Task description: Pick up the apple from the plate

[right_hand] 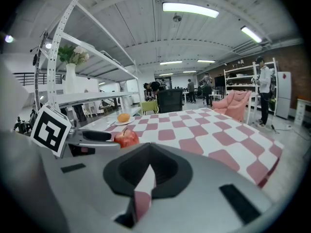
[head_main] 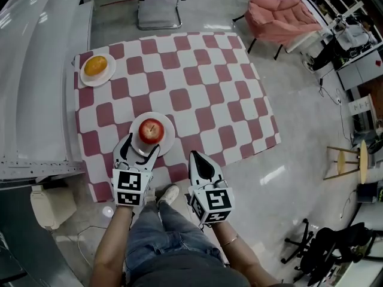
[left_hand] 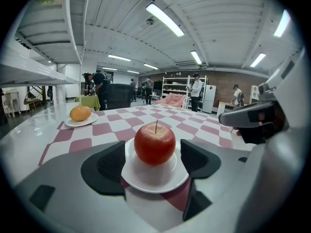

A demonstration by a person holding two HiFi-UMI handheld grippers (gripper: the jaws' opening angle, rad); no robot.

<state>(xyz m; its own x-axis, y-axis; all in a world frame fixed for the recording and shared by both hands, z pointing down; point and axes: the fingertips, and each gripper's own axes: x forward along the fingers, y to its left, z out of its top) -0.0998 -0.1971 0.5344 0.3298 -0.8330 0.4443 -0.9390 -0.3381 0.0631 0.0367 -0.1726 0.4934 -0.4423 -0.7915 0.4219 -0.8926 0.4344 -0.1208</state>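
Astride the apple (left_hand: 154, 143), left claw (left_hand: 153, 153) stands wide open, gripping nothing.

head: steeply down | gripper views: low, forward, close | shared: apple (head_main: 151, 130)

Left tool (head_main: 143, 143) gapes wide; right tool (head_main: 198, 157) has jaws together, both angled downward.
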